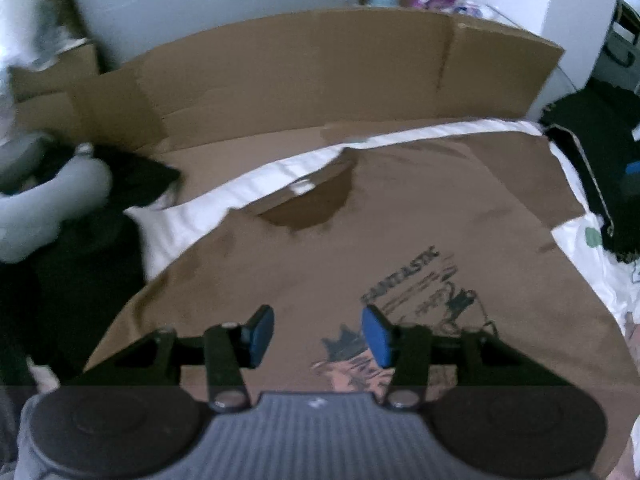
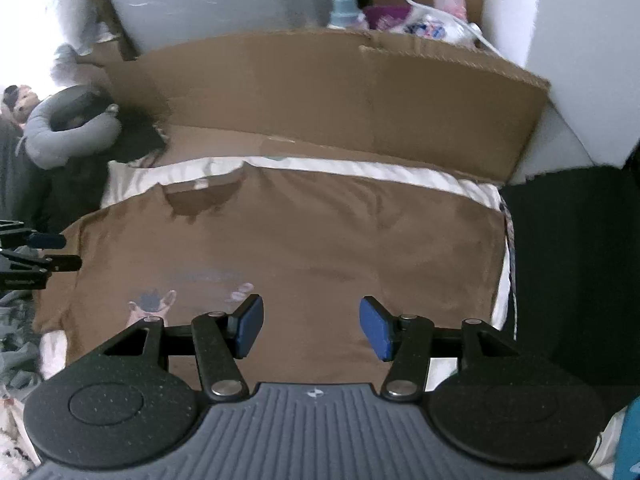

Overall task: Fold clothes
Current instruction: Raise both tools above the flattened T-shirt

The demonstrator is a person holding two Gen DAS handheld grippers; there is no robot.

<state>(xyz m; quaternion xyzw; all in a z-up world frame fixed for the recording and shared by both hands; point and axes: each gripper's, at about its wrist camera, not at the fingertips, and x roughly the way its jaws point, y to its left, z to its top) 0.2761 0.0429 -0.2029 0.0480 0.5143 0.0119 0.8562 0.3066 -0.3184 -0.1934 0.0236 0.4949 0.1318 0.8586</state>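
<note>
A brown T-shirt [image 1: 420,216] with a dark printed picture and the word "FANTASTIC" lies spread flat on a white sheet [image 1: 240,184], collar toward the far side. My left gripper [image 1: 318,334] hangs above its lower part, open, with nothing between the blue pads [image 1: 376,336]. In the right wrist view the same T-shirt [image 2: 320,240] fills the middle, and my right gripper [image 2: 311,326] stands open above its near edge, holding nothing. The left gripper [image 2: 60,252] shows at the left edge of that view, beside the shirt's left side.
A tall cardboard sheet [image 1: 320,76] stands behind the bed. A grey neck pillow [image 1: 52,200] and dark clothes lie at the left. A black garment [image 1: 600,168] sits at the right. A bottle [image 2: 344,12] and bags stand behind the cardboard.
</note>
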